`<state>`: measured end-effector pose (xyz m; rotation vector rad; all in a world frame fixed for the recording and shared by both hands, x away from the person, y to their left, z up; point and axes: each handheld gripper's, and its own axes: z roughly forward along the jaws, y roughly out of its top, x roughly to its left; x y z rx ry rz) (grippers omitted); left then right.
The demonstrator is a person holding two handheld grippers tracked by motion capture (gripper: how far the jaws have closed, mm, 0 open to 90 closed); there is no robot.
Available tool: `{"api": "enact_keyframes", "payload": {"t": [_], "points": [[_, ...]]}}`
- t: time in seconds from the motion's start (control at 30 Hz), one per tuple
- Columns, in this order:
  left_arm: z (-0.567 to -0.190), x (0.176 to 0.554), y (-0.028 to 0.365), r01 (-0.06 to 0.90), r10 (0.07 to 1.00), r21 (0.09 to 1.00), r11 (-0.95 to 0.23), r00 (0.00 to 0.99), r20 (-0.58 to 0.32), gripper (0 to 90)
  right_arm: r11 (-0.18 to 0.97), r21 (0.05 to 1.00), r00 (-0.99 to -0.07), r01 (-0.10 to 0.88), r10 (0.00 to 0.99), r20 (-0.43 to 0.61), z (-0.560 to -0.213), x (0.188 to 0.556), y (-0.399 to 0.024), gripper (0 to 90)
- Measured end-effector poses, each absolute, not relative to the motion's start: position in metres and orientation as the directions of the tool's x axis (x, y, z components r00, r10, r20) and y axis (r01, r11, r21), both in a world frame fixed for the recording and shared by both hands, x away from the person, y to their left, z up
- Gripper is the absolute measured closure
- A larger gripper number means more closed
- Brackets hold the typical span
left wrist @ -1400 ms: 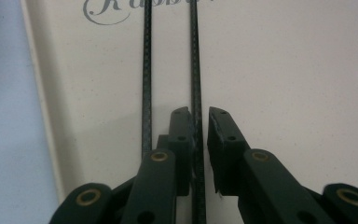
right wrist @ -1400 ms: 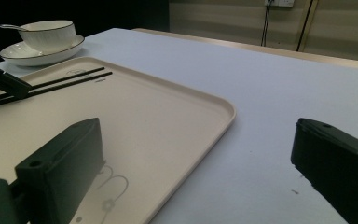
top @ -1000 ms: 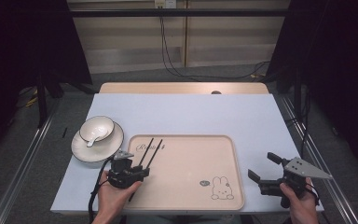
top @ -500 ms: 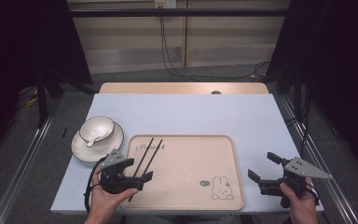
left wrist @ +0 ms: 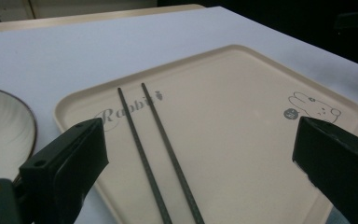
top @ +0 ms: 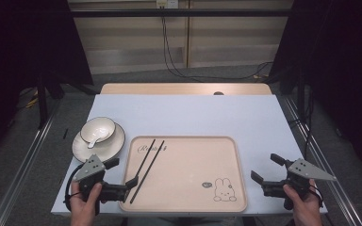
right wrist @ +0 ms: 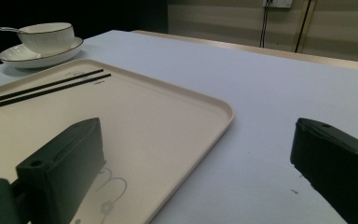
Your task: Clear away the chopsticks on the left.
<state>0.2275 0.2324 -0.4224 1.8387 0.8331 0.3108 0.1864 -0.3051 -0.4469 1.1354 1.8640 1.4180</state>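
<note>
Looking down from the high view: beige tray (top: 188, 188) on the pale tabletop (top: 184, 113), two black chopsticks (top: 147, 168) lying side by side on its left part, apart from the left hand-held gripper (top: 122, 176), whose jaws stand apart at the tray's near-left edge; right hand-held gripper (top: 267, 168), jaws likewise apart and empty, off the tray's right edge. Bowl (top: 97, 130) with spoon (top: 92, 140) on a plate (top: 111, 147), left of the tray. Left gripper view: chopsticks (left wrist: 156, 154) between the spread jaws, near ends cut off by the frame; plate rim (left wrist: 9, 126) at left. Right gripper view: tray corner (right wrist: 214, 112), chopsticks (right wrist: 42, 88) far left, bowl (right wrist: 46, 38) beyond. Judgement: chopsticks laid in place; bowl set not yet on the tray. Tray lettering hard to read.
</note>
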Motion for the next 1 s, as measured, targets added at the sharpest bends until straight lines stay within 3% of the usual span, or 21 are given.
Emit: {"api": "enact_keyframes", "payload": {"t": [0.13, 0.53, 1.0], "points": [[-0.420, 0.220, 0.251, 0.375, 0.723, 0.911, -0.171, 0.676, -0.143, 2.6, 0.096, 0.948, -0.507, 0.304, 0.859, 0.075, -0.447, 0.186, -0.305, 2.2], [-0.419, 0.205, 0.282, 0.340, 0.768, 0.934, -0.114, 0.626, -0.135, 2.2, 0.084, 0.950, -0.498, 0.301, 0.863, 0.081, -0.447, 0.184, -0.307, 0.4], [-0.441, 0.198, 0.310, 0.413, 0.773, 0.910, -0.023, 0.585, -0.246, 1.6, 0.121, 0.954, -0.513, 0.274, 0.857, 0.039, -0.447, 0.182, -0.308, 0.2]]}}
